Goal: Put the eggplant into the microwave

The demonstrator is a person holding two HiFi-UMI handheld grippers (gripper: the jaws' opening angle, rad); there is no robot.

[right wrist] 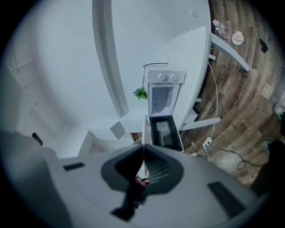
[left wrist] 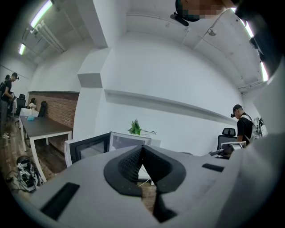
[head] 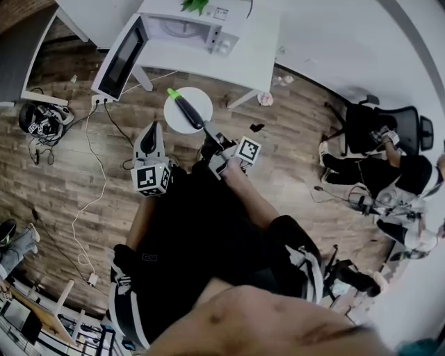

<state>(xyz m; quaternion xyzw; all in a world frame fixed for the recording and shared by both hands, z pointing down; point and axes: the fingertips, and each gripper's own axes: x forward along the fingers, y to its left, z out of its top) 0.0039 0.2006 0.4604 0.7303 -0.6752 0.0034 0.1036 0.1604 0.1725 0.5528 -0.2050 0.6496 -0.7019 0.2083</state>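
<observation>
A dark eggplant point(head: 189, 110) with a green stem lies on a small round white plate point(head: 177, 115) held up in front of the microwave point(head: 188, 28). The microwave's door point(head: 118, 59) hangs wide open. My right gripper point(head: 207, 138) is shut on the plate's near rim, rolled on its side. In the right gripper view the plate point(right wrist: 144, 131) shows edge-on as a thin white line between the pads, with the open microwave point(right wrist: 164, 95) beyond; the eggplant is hidden there. My left gripper point(head: 150, 132) is shut and empty, left of the plate, level with the microwave's door point(left wrist: 87, 149).
The microwave stands on a white table point(head: 261, 49) with a small green plant point(head: 196, 5) on top. Cables and a power strip point(head: 101, 101) lie on the wooden floor. A seated person point(head: 389, 170) and an office chair point(head: 407, 125) are at the right.
</observation>
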